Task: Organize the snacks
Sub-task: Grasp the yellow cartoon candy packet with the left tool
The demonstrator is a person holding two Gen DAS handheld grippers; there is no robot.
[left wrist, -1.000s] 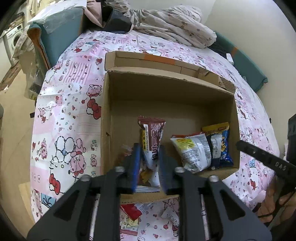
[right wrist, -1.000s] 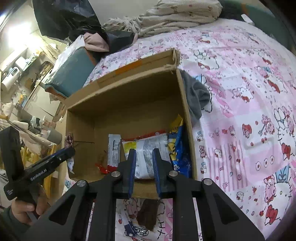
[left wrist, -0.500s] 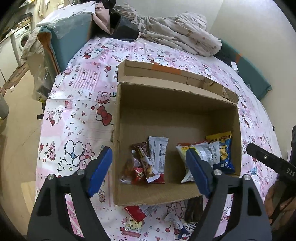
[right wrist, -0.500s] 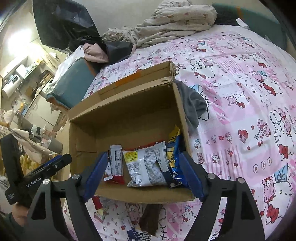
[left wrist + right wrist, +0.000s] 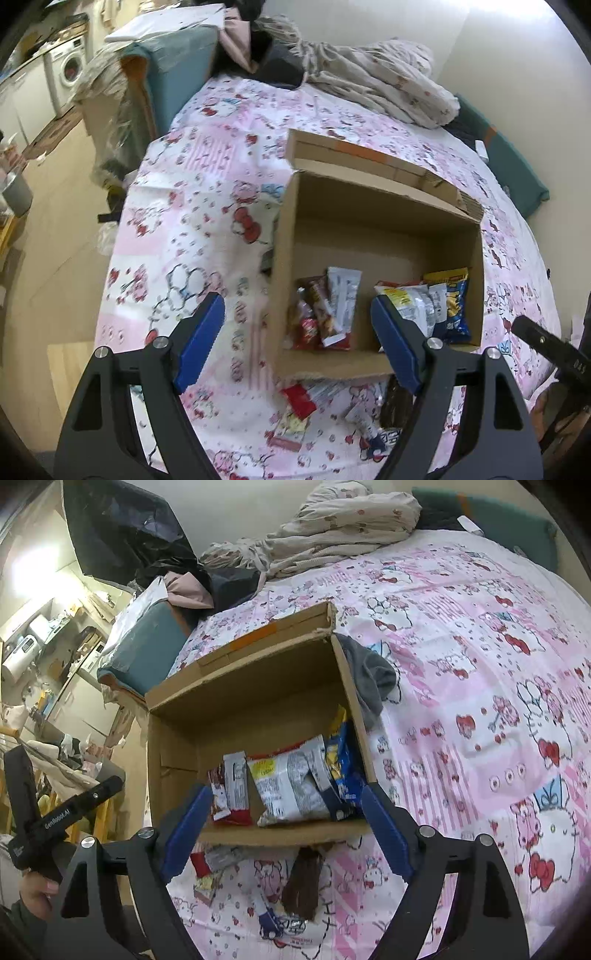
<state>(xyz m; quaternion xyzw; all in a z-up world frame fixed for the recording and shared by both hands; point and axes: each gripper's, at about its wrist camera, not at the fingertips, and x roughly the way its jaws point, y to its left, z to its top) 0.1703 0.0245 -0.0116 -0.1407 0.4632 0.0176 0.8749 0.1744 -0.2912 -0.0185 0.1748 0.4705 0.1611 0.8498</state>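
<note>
An open cardboard box [image 5: 373, 221] [image 5: 258, 686] sits on the pink patterned bed. Inside lie several snack packs: a white bar pack [image 5: 341, 295] [image 5: 236, 779] and a brown one [image 5: 319, 306] at the left, a silver bag [image 5: 413, 302] [image 5: 291, 786] and a blue-yellow bag [image 5: 452, 302] [image 5: 341, 764] at the right. Loose snacks lie in front of the box: a red pack [image 5: 300, 398] [image 5: 199, 864], a dark brown bar [image 5: 301, 886] [image 5: 397, 404], a blue-white pack [image 5: 280, 923]. My left gripper [image 5: 295, 347] and right gripper [image 5: 284, 834] are both open and empty above the box's near edge.
A crumpled blanket [image 5: 373, 85] [image 5: 332, 524] lies at the bed's far end. A grey cloth [image 5: 373, 679] hangs by the box's right wall. A teal cushion [image 5: 173, 70] stands at the bed's left; the floor and a washing machine [image 5: 70, 70] lie beyond.
Both grippers opened from shut, the left one releasing a brown snack pack that now lies in the box. Both have pulled back and up from the box.
</note>
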